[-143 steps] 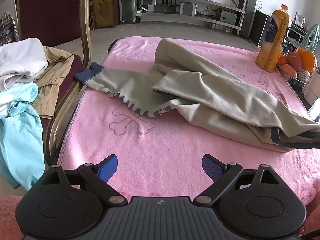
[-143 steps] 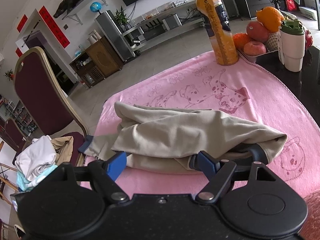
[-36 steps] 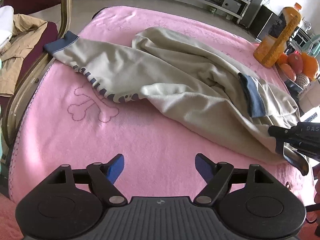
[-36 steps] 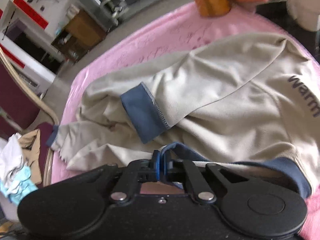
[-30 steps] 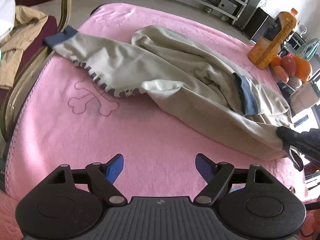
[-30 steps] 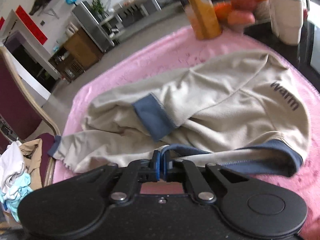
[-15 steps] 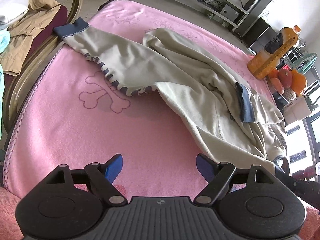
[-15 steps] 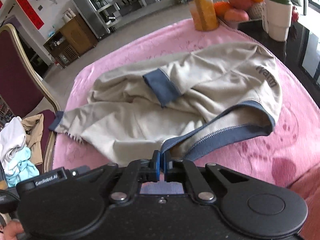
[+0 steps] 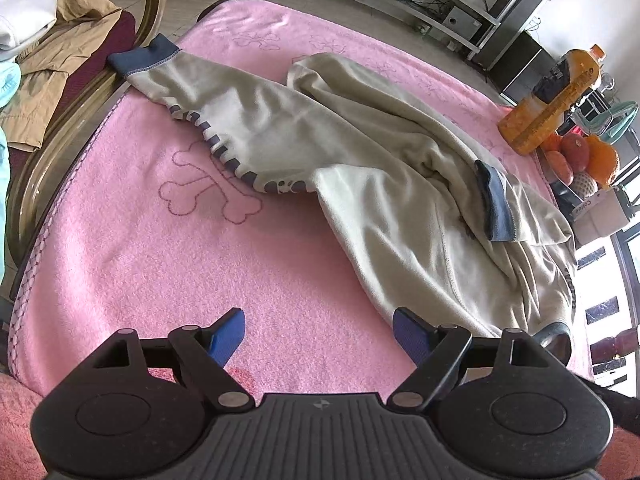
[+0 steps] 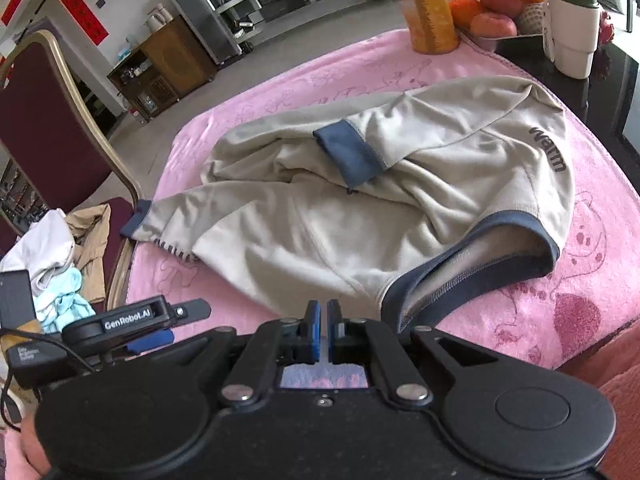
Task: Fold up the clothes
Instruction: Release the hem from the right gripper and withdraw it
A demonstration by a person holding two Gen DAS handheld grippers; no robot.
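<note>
- One beige sweatshirt lies crumpled on the pink blanket covering the surface, with two blue cuffs showing: one at the middle, one at 9 o'clock by the chair.
- One juice bottle at 12 o'clock is cut off at the top; the fruit beside it is too bunched to count.
- Right gripper is clenched; whether it pinches the blue hem is hard to make out.
- Left gripper is released, wide over bare blanket.
</note>
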